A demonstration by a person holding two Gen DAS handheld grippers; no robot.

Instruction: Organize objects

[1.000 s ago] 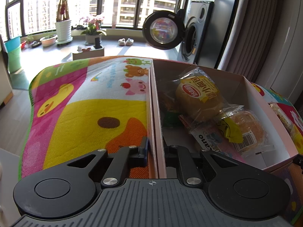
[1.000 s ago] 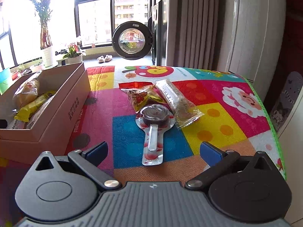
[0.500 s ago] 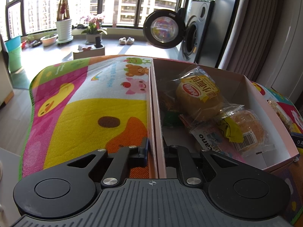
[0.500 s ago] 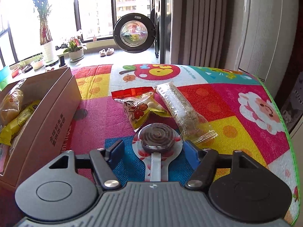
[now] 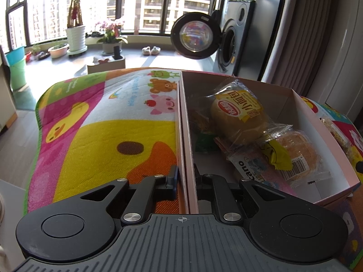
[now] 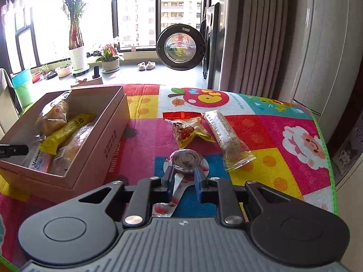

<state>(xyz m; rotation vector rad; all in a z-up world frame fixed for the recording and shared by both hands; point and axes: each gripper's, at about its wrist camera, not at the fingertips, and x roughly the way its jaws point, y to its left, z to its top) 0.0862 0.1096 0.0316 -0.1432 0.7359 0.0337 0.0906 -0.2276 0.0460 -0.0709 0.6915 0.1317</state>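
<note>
My left gripper (image 5: 185, 176) is shut on the near left wall of the pink cardboard box (image 5: 184, 122). Inside the box lie a wrapped bun (image 5: 238, 115), a second wrapped bread (image 5: 295, 154) and a yellow packet (image 5: 278, 155). In the right wrist view my right gripper (image 6: 183, 176) is shut on a wrapped chocolate swirl lollipop (image 6: 187, 159), lifted a little off the mat. Beyond it lie a yellow cartoon snack bag (image 6: 188, 131), a red packet (image 6: 181, 114) and a clear grain bar (image 6: 226, 136). The box (image 6: 99, 140) stands to the left.
A colourful play mat (image 6: 272, 158) covers the table; its right edge (image 6: 326, 149) drops off near a curtain. Beyond the table are a washing machine with its door open (image 6: 181, 47), potted plants (image 6: 77, 54) and windows.
My right gripper has moved forward over the lollipop and shut on it, lifting it slightly. The left gripper has kept its hold on the box wall without moving.
</note>
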